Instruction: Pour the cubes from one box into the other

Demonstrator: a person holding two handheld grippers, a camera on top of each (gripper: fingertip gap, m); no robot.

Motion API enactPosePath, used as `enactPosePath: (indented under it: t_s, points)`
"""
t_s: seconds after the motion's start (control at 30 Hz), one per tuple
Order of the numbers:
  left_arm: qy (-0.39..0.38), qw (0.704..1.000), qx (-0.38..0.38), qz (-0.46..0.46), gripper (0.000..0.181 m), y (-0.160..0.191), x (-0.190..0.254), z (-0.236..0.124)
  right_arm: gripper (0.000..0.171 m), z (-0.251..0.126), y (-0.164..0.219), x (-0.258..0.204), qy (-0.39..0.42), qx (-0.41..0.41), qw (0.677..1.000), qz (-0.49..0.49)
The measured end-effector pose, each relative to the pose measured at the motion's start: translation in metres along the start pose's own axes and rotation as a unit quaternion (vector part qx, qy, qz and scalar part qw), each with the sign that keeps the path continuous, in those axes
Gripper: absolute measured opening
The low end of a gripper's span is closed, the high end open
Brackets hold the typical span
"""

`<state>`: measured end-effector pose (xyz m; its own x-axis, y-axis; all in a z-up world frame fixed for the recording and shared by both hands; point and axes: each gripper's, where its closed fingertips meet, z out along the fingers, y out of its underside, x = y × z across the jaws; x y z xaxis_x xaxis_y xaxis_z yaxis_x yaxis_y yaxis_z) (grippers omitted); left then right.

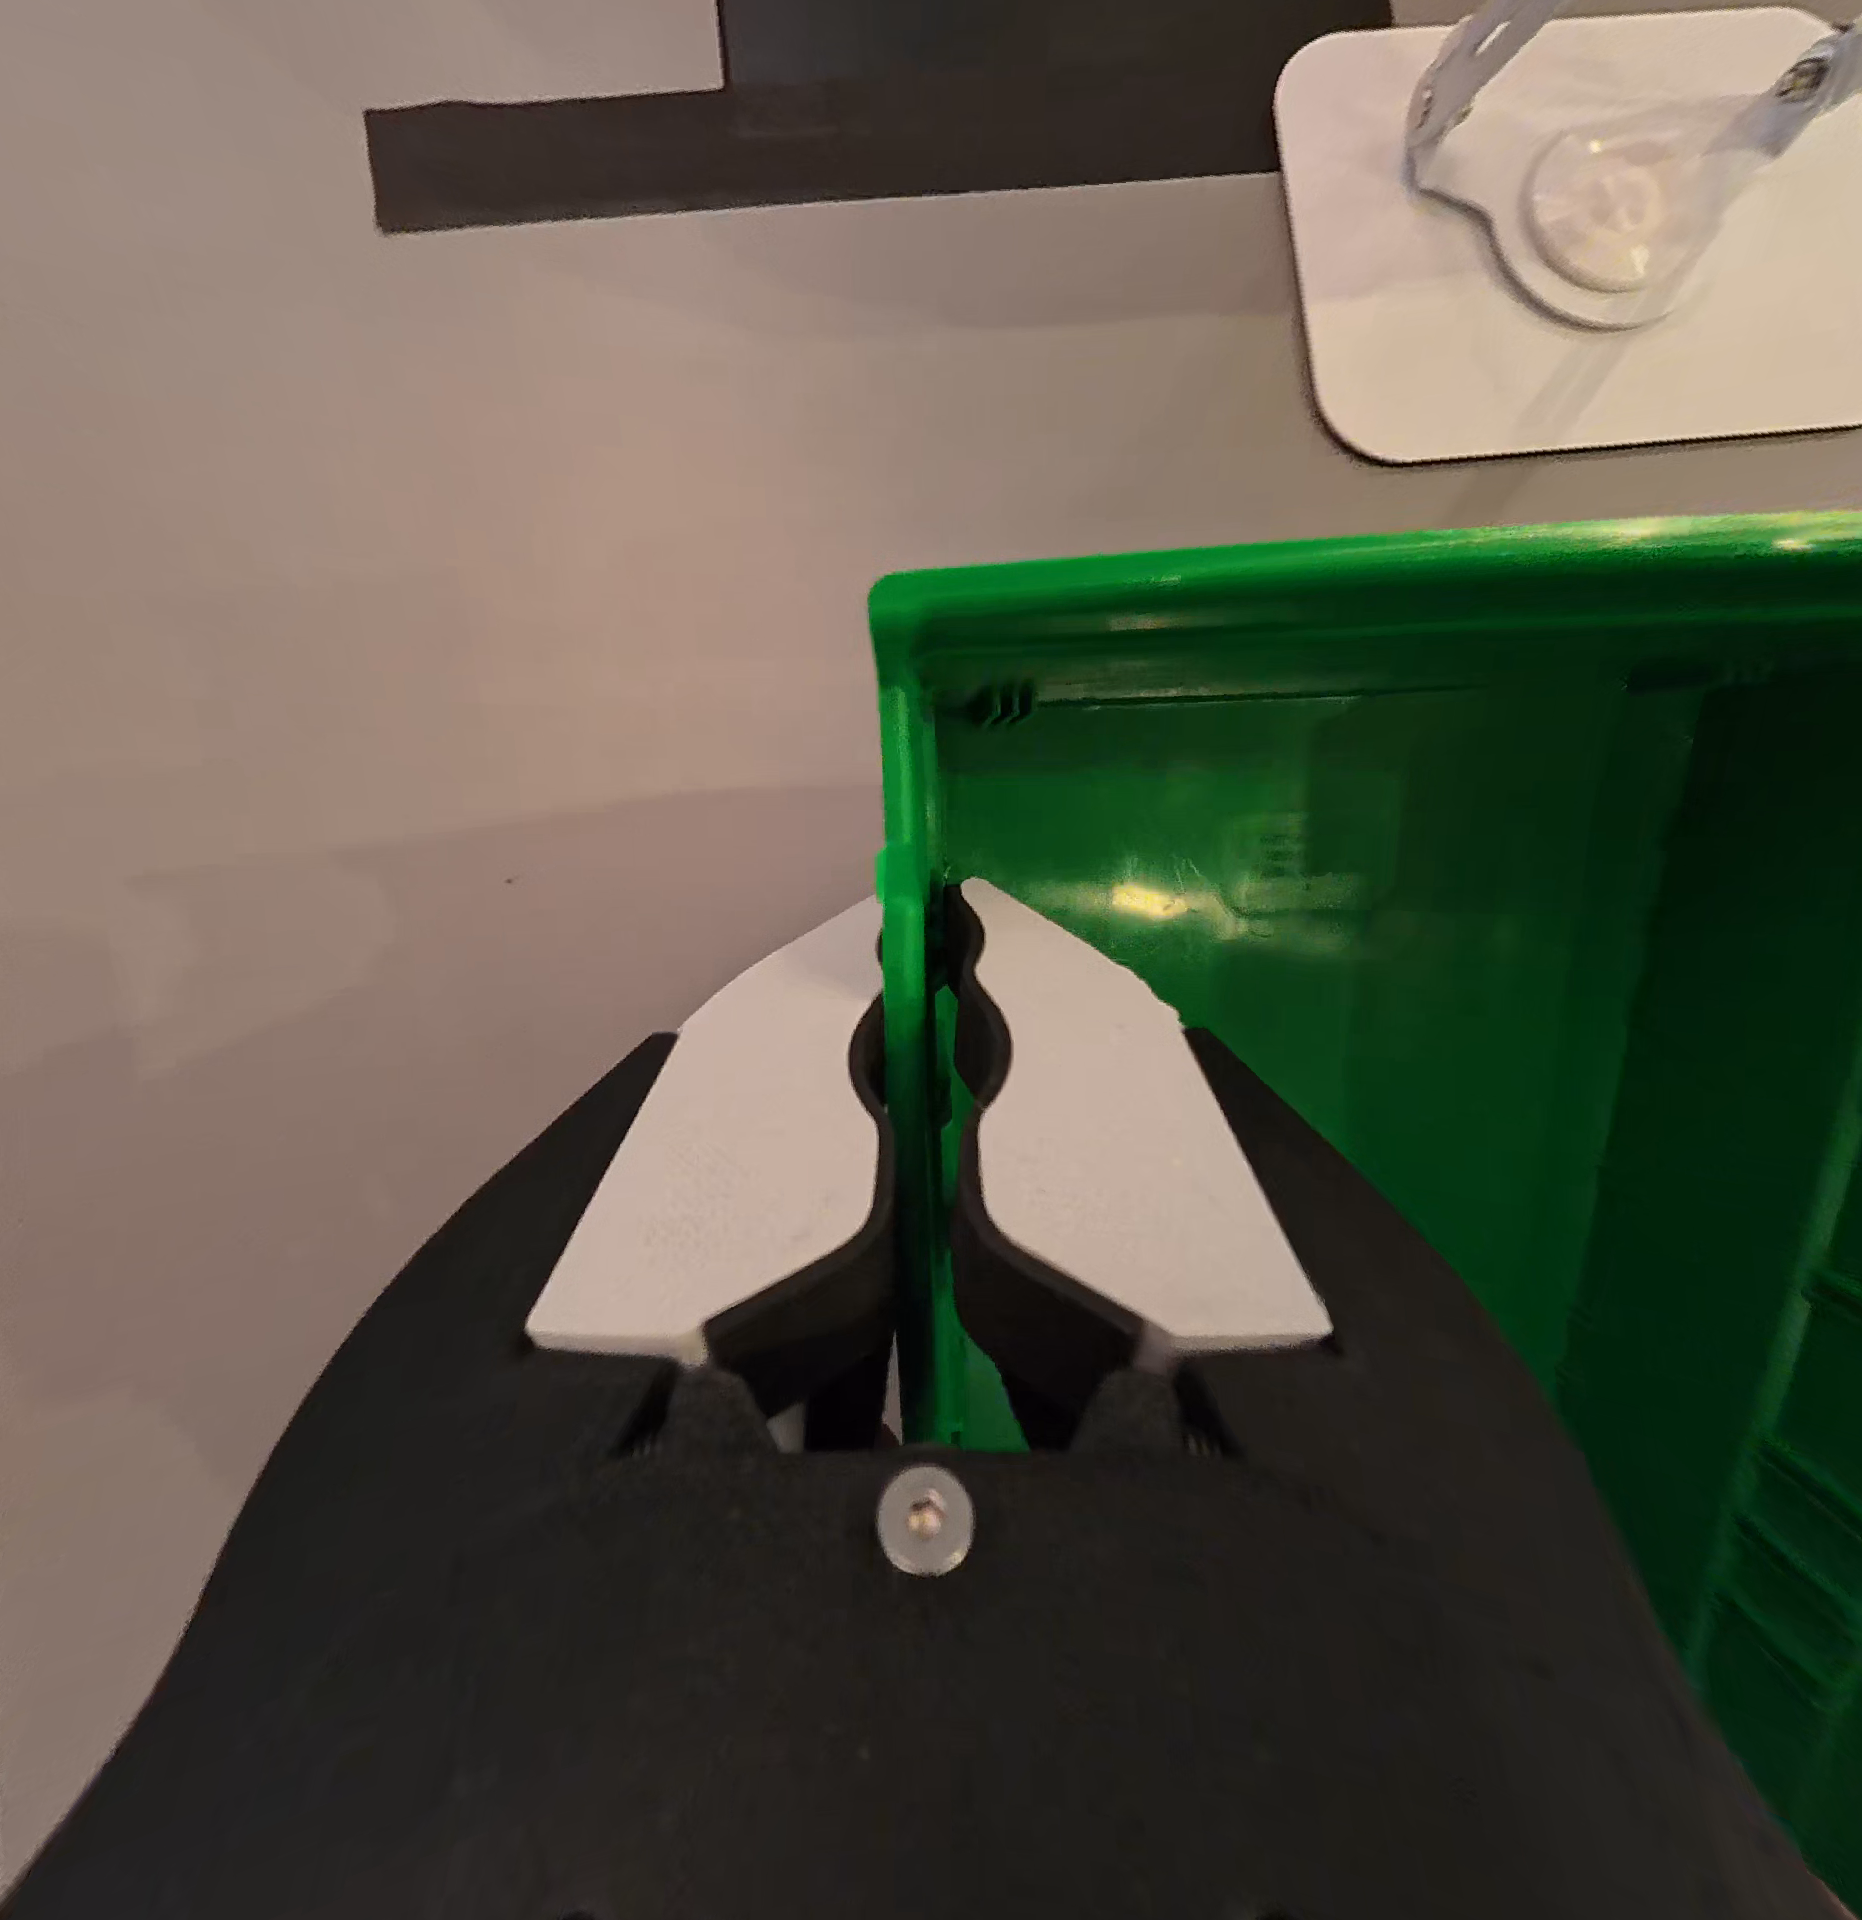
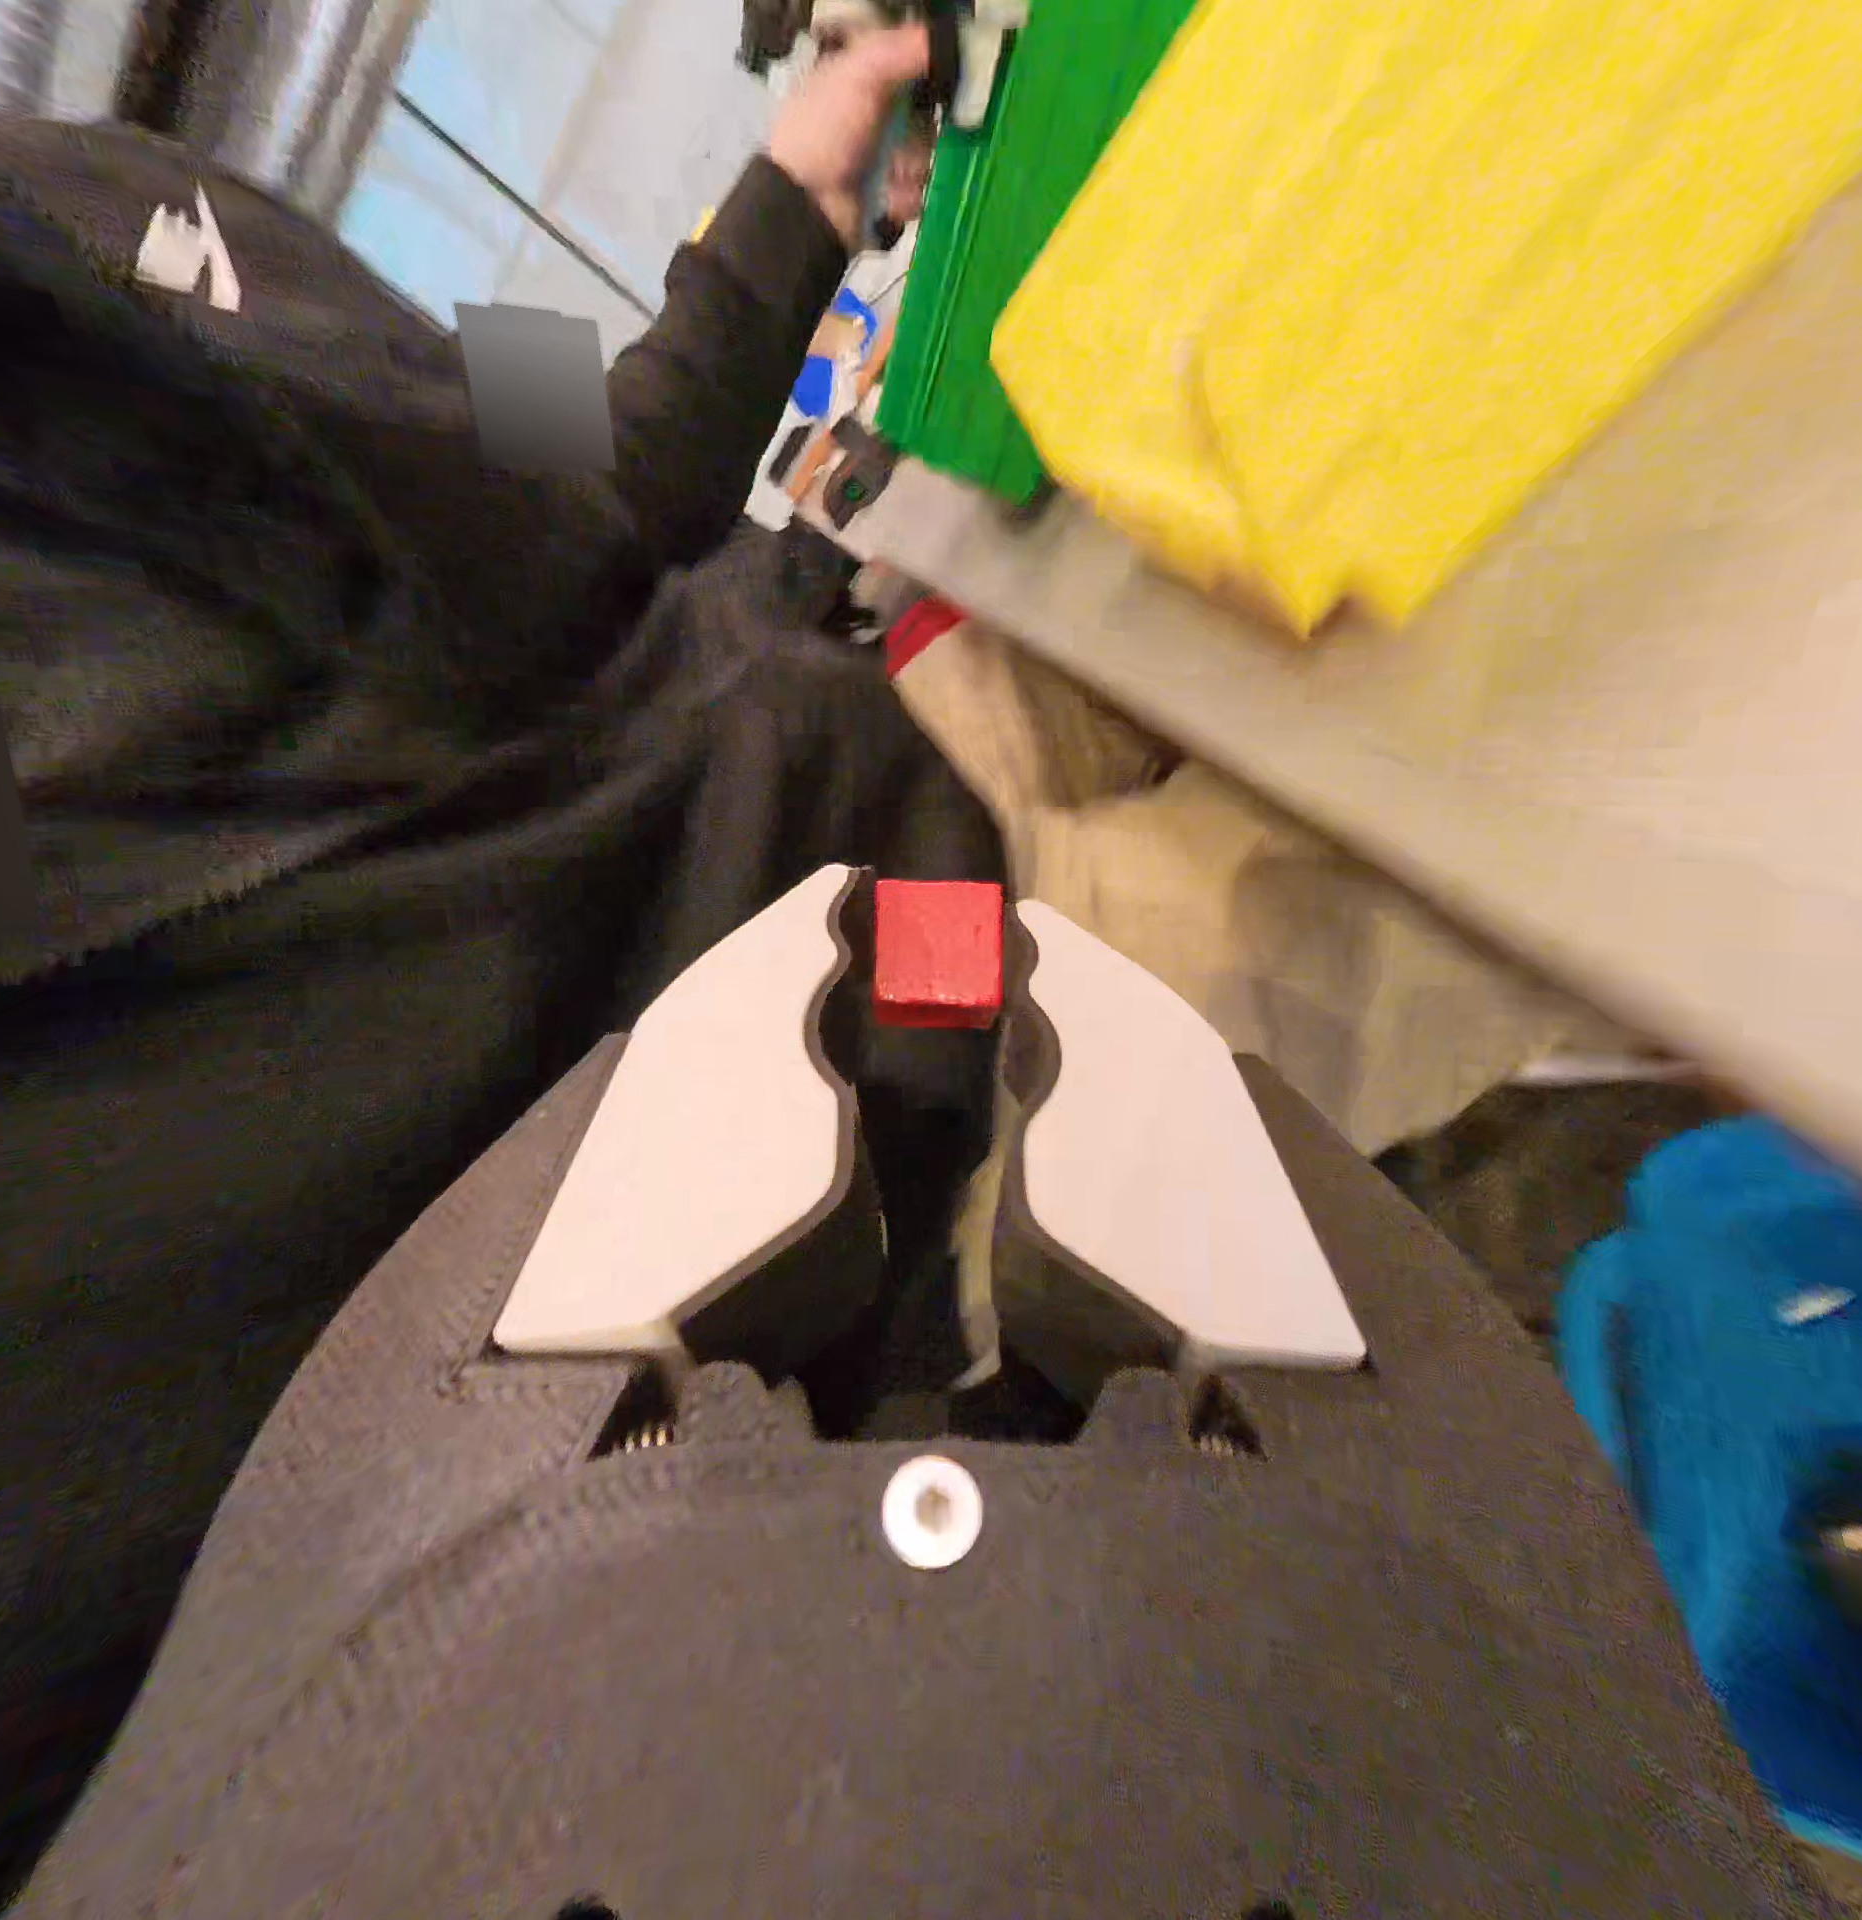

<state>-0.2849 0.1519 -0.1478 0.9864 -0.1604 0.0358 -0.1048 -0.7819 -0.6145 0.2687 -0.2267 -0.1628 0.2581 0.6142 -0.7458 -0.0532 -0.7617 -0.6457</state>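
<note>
Right wrist view: my right tongs (image 2: pixel 937 951) pinch a red cube (image 2: pixel 937 954) below the table edge. My left tongs (image 1: pixel 922 961) clamp the green box (image 1: pixel 1426 935) wall; I'd hold it steady, lift the cube, and release over the yellow box (image 2: pixel 1374 312).

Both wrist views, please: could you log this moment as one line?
left gripper: shut on green box wall | right gripper: shut on red cube | yellow box: on table

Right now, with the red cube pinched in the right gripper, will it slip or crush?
Probably neither. The red cube looks like painted wood, so likely stiff and light. The right gripper presses its flat sides, which should hold, though the grip sits near the fingertips, so a jolt might twist it out.
</note>
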Motion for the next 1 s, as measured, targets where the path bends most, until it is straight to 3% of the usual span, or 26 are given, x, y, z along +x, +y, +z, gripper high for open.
enactPosePath:
  t_s: [0.13, 0.27, 0.4, 0.43, 0.6, 0.7, 0.8, 0.87, 0.93, 1.0]
  points:
    - [0.020, 1.000, 0.013, 0.008, 0.004, -0.005, 0.010, -0.003, 0.017, 0.050, -0.087, -0.005, 0.048, -0.039, 0.990, -0.128]
    - [0.020, 1.000, 0.013, 0.013, 0.004, -0.009, 0.005, -0.002, 0.018, 0.104, -0.139, 0.027, 0.143, -0.091, 0.965, -0.198]
    - [0.009, 1.000, -0.011, 0.013, 0.004, -0.007, -0.018, 0.006, 0.062, 0.137, -0.155, 0.068, 0.212, -0.131, 0.947, -0.204]
    - [0.015, 1.000, -0.015, 0.005, 0.005, -0.005, -0.023, 0.008, 0.073, 0.139, -0.157, 0.073, 0.223, -0.135, 0.944, -0.201]
    - [0.024, 0.999, -0.046, -0.010, 0.006, 0.009, -0.046, 0.021, 0.071, 0.099, -0.174, 0.104, 0.368, -0.107, 0.903, -0.194]
    - [0.027, 0.998, -0.049, 0.005, 0.006, 0.013, -0.054, 0.018, 0.079, 0.081, -0.150, 0.128, 0.409, -0.156, 0.889, -0.137]
    - [0.046, 0.998, -0.034, 0.011, 0.006, 0.011, -0.057, 0.009, 0.068, 0.096, -0.128, 0.141, 0.385, -0.180, 0.901, -0.089]
    - [0.054, 0.998, -0.009, 0.011, 0.005, 0.005, -0.060, -0.002, 0.049, 0.116, -0.131, 0.135, 0.330, -0.148, 0.930, -0.064]
    - [0.074, 0.997, 0.019, 0.001, 0.005, -0.004, -0.063, -0.016, 0.033, 0.125, -0.134, 0.141, 0.323, -0.129, 0.936, -0.054]
    - [0.084, 0.996, 0.044, 0.001, 0.005, -0.011, -0.070, -0.033, 0.033, 0.140, -0.136, 0.141, 0.299, -0.109, 0.947, -0.048]
